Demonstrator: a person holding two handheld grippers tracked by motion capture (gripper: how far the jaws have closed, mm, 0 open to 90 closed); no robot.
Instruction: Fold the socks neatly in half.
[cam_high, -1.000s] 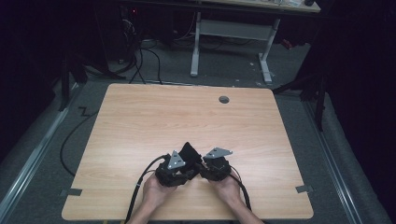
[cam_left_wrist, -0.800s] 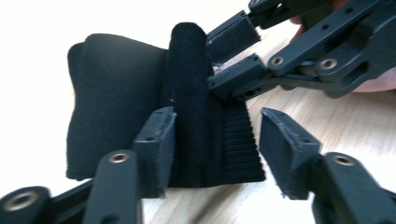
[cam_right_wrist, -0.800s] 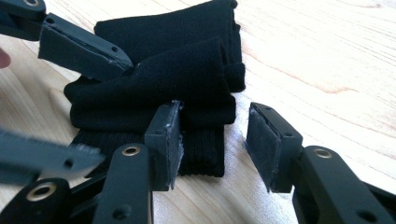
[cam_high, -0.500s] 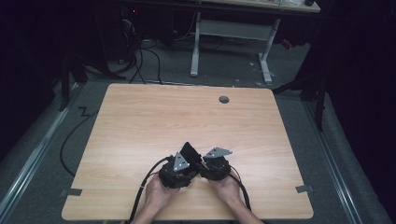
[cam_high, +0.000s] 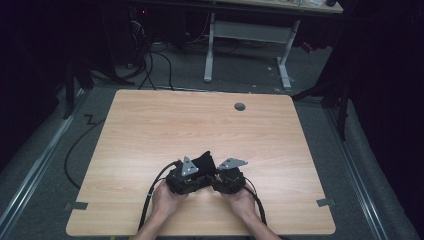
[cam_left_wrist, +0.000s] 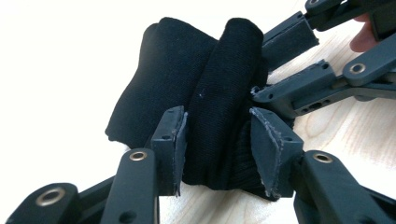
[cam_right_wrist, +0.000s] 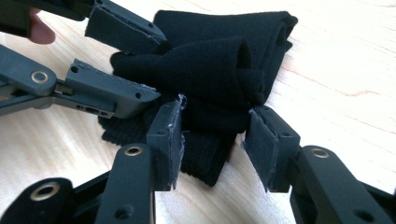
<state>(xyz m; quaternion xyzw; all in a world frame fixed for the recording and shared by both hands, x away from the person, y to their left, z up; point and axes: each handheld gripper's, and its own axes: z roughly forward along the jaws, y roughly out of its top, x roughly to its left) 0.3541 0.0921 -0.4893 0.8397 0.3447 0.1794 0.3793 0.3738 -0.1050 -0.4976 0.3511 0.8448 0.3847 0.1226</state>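
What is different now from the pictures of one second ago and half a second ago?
Very little. The black cloth between the two claws has sunk slightly and leans a bit differently than one second ago. The left claw and the right claw stay side by side near the front edge of the table, each with its jaws around folds of the cloth. Both hands keep their places.

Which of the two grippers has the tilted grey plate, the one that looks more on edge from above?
The left gripper: its grey plate stands steeply, a narrow triangle. The right gripper has a plate lying flatter and broader.
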